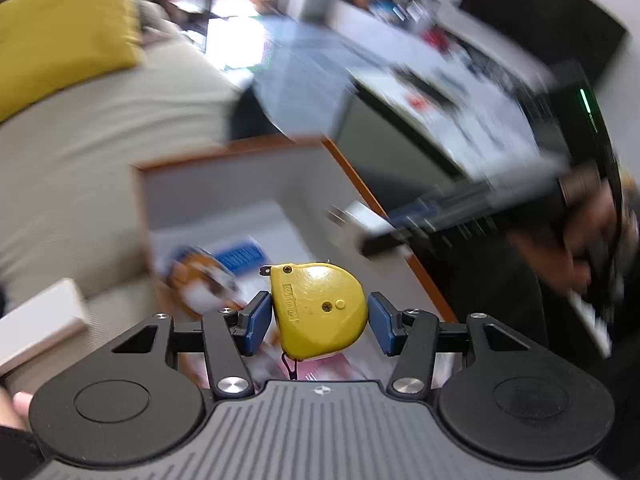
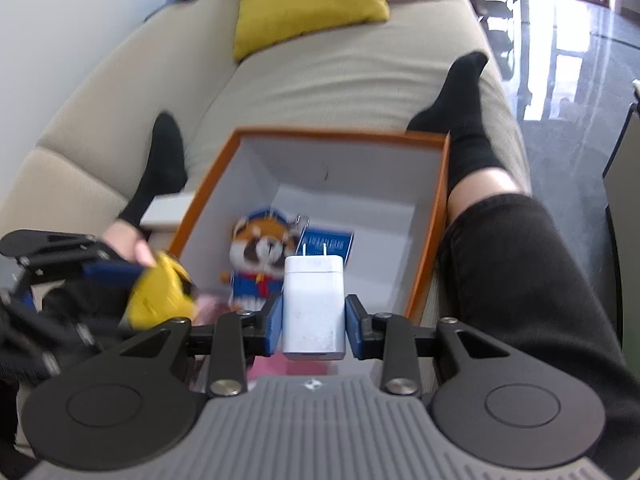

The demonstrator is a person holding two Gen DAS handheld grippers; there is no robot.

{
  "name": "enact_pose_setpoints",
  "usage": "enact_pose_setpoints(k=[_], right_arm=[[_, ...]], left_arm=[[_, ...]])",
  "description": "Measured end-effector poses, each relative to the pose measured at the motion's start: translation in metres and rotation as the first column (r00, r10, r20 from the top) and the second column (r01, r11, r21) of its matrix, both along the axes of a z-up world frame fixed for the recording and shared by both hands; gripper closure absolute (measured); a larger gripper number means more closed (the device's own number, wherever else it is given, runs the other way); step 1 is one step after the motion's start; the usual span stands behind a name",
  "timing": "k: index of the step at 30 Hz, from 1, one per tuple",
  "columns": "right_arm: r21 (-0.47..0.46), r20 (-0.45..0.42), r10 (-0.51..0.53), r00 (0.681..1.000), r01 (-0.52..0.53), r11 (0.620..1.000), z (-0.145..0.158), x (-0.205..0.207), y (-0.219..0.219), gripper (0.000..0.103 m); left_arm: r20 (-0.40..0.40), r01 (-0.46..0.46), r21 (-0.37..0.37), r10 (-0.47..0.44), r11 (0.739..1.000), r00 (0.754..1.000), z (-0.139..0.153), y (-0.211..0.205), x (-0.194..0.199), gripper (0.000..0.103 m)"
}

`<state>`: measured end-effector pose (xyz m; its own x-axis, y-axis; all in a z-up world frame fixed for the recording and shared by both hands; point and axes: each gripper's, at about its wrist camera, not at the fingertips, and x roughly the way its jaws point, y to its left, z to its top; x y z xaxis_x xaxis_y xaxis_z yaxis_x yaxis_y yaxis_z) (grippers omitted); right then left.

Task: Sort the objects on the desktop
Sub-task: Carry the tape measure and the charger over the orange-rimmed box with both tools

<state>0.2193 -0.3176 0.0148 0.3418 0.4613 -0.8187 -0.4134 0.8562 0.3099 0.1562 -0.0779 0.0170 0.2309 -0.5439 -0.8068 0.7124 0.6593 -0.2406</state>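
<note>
- Left hand-held gripper (image 1: 319,322): blue pads closed against both sides of a yellow tape measure (image 1: 318,310), held above the open box (image 1: 240,184).
- In the right wrist view, same tape measure (image 2: 160,294) hanging at the box's near left corner, blurred.
- Right hand-held gripper (image 2: 314,322): clamped on a white charger plug (image 2: 314,308), prongs pointing away, just above the near edge of the box (image 2: 434,216).
- Box: orange rim, grey-white walls, resting on a beige sofa (image 2: 320,88) between two legs in black socks.
- On the box floor: a red panda plush (image 2: 258,256) in a blue uniform, a blue card (image 2: 330,246) just beside it, pink paper (image 2: 272,366) nearer the camera.
- White flat box (image 2: 168,212) against the outer left wall.
- Yellow cushion (image 2: 312,0) at the sofa's far end.
</note>
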Motion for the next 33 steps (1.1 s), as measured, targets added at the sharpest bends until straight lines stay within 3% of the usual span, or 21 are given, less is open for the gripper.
enact_pose_setpoints(k=[4, 13, 16, 21, 26, 28, 33], right_arm=[[-0.046, -0.038, 0.062, 0.997, -0.064, 0.997, -0.016, -0.008, 0.012, 0.068], [-0.119, -0.087, 0.161, 0.983, -0.171, 0.978, -0.041, -0.014, 0.034, 0.068], [-0.136, -0.084, 0.172, 0.981, -0.183, 0.974, -0.041, -0.014, 0.037, 0.068], [-0.162, -0.082, 0.189, 0.978, -0.201, 0.966, -0.041, -0.015, 0.04, 0.068], [-0.168, -0.083, 0.223, 0.971, -0.234, 0.958, -0.042, -0.019, 0.048, 0.068], [-0.177, -0.089, 0.237, 0.967, -0.25, 0.952, -0.044, -0.021, 0.052, 0.068], [-0.221, -0.091, 0.253, 0.963, -0.267, 0.938, -0.049, -0.022, 0.058, 0.068]], left_arm=[[-0.035, 0.124, 0.091, -0.121, 0.988, 0.992, -0.024, -0.019, -0.013, 0.042], [-0.103, 0.271, 0.21, -0.254, 0.939, 0.962, -0.067, -0.031, -0.023, 0.042], [-0.117, 0.328, 0.225, -0.308, 0.918, 0.944, -0.073, -0.033, -0.018, 0.042], [-0.125, 0.461, 0.262, -0.443, 0.848, 0.888, -0.077, -0.042, -0.025, 0.042], [-0.171, 0.545, 0.272, -0.518, 0.793, 0.838, -0.087, -0.048, -0.022, 0.042], [-0.191, 0.566, 0.263, -0.533, 0.781, 0.824, -0.09, -0.048, -0.02, 0.042], [-0.207, 0.578, 0.244, -0.54, 0.779, 0.815, -0.093, -0.043, -0.017, 0.042]])
